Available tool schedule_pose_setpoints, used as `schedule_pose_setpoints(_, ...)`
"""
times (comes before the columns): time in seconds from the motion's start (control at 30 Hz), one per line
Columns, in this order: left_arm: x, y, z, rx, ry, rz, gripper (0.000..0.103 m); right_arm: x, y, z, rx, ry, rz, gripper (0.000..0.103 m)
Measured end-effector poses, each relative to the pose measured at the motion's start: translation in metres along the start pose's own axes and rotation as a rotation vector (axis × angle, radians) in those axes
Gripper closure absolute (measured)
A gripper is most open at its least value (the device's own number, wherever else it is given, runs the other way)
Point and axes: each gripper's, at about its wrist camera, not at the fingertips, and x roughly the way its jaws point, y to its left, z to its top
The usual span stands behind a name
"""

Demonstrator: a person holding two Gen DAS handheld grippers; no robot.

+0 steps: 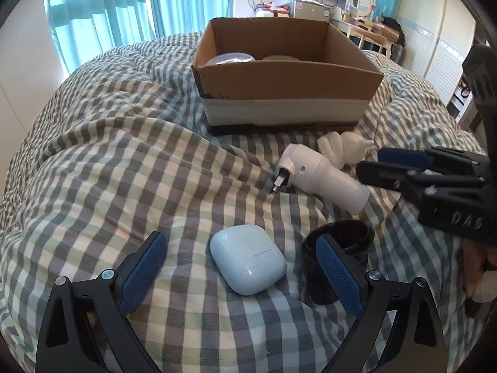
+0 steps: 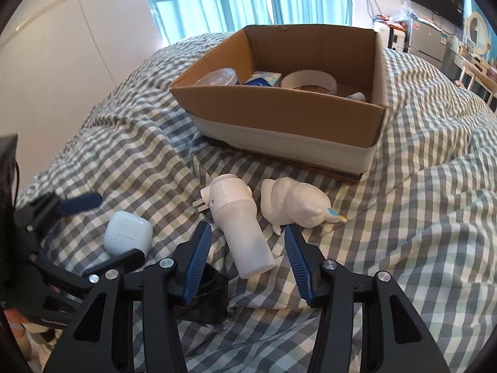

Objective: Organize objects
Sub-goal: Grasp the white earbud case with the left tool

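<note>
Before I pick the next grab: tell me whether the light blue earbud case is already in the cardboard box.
No. The earbud case lies on the checked blanket between the open left gripper fingers, well short of the cardboard box.

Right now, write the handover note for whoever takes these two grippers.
Left gripper: open, empty, fingers on either side of the pale blue earbud case without touching it.
Right gripper: open, empty, straddling the white plug-in device.
Still on the checked bedspread: the case, the plug-in device, the white figurine beside it, and a black cylindrical object near the left gripper's right finger.
Done: cardboard box already holds a clear lid, a blue packet, a tape roll and a small white item.
Left: move the four loose items into the box.
</note>
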Motion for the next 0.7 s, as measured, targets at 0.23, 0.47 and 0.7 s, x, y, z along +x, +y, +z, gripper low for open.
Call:
schedule_pose_setpoints(0.23, 0.006, -0.004, -0.007, 0.063, 0.031, 0.059, 0.021, -0.01, -0.005, -0.006, 0.033, -0.029, 0.016, 0.054)
schedule_pose_setpoints(0.47, 0.033, -0.017, -0.002, 0.172, 0.117, 0.131, 0.017, -0.017, -0.006, -0.012, 0.054, -0.042, 0.035, 0.054)
schedule_pose_setpoints(0.7, 0.018, -0.01, -0.004, 0.136, 0.067, 0.108, 0.046, -0.025, -0.002, -0.02, 0.06, -0.051, 0.05, 0.054)
